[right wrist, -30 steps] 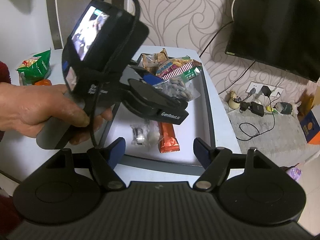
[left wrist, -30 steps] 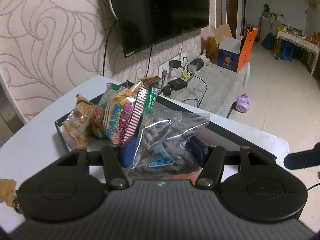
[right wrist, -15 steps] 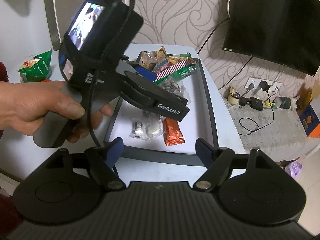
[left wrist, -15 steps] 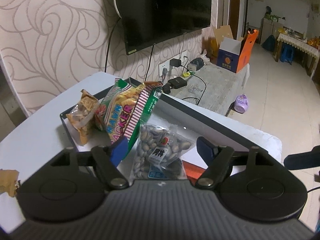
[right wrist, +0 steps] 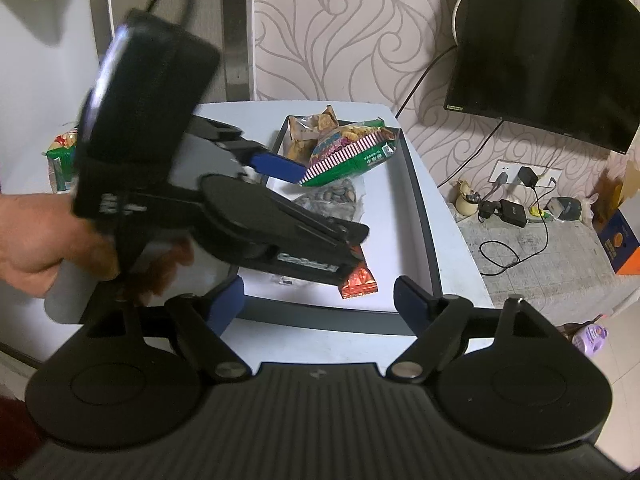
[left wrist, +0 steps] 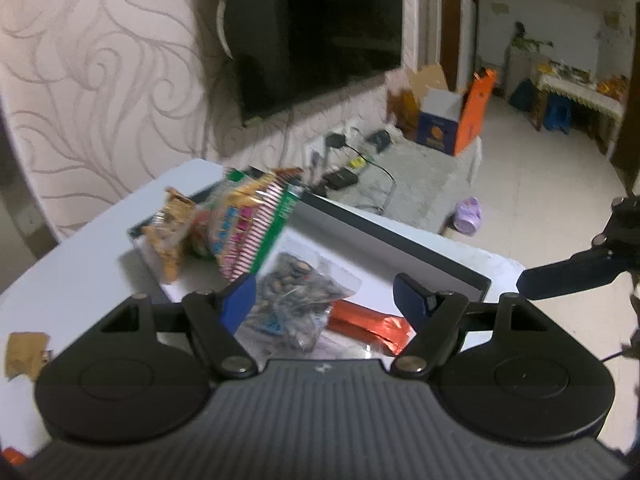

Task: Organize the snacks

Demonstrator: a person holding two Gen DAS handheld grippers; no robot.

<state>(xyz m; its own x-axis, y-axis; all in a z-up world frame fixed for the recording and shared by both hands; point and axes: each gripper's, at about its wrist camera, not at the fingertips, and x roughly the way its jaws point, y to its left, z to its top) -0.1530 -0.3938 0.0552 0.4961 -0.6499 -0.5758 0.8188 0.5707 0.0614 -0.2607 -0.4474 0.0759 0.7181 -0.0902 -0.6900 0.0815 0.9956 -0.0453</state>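
A dark-rimmed white tray on a white table holds snacks: a clear bag of seeds, a striped prawn cracker bag, an orange-brown snack bag and a red bar. My left gripper is open and empty, just above the seed bag; it also shows in the right wrist view. My right gripper is open and empty at the tray's near edge.
A green snack bag lies on the table behind the left gripper. A brown wrapper lies at the table's left. A TV hangs on the patterned wall. Chargers and cables lie on a low ledge beyond the table.
My left gripper was shut on the seed bag a second ago; it opened, left the bag lying in the tray, and pulled back and up. My right gripper stayed open.
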